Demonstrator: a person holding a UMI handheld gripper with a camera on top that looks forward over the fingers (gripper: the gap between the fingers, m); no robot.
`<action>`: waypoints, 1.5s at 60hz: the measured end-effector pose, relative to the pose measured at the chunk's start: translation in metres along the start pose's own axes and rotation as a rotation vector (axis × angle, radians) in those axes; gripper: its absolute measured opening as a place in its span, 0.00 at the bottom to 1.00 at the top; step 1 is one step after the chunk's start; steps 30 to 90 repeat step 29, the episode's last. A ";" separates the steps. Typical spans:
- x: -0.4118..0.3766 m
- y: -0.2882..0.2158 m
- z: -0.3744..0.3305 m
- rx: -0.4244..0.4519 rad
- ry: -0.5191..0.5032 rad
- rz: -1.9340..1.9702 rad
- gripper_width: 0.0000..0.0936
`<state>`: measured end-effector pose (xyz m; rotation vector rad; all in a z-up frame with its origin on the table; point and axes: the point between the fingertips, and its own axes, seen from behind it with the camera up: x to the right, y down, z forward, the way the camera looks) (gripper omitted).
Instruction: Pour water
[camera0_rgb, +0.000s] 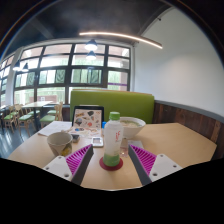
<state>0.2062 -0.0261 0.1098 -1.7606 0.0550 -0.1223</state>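
We're holding the gripper (111, 164) wide open around a clear green-capped bottle (112, 140) (standing on a red coaster (111, 162)), not touching.

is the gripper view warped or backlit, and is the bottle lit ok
Gripper view: strong fisheye bend, the window frames and ceiling light strip curve; bright daylight through the windows backlights the scene; the clear plastic bottle with green label, between the open gripper fingers, stays readable on the wooden table.
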 end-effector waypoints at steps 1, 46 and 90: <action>-0.001 0.000 -0.010 -0.002 0.002 0.001 0.87; -0.040 0.022 -0.175 0.000 -0.033 0.005 0.87; -0.040 0.022 -0.175 0.000 -0.033 0.005 0.87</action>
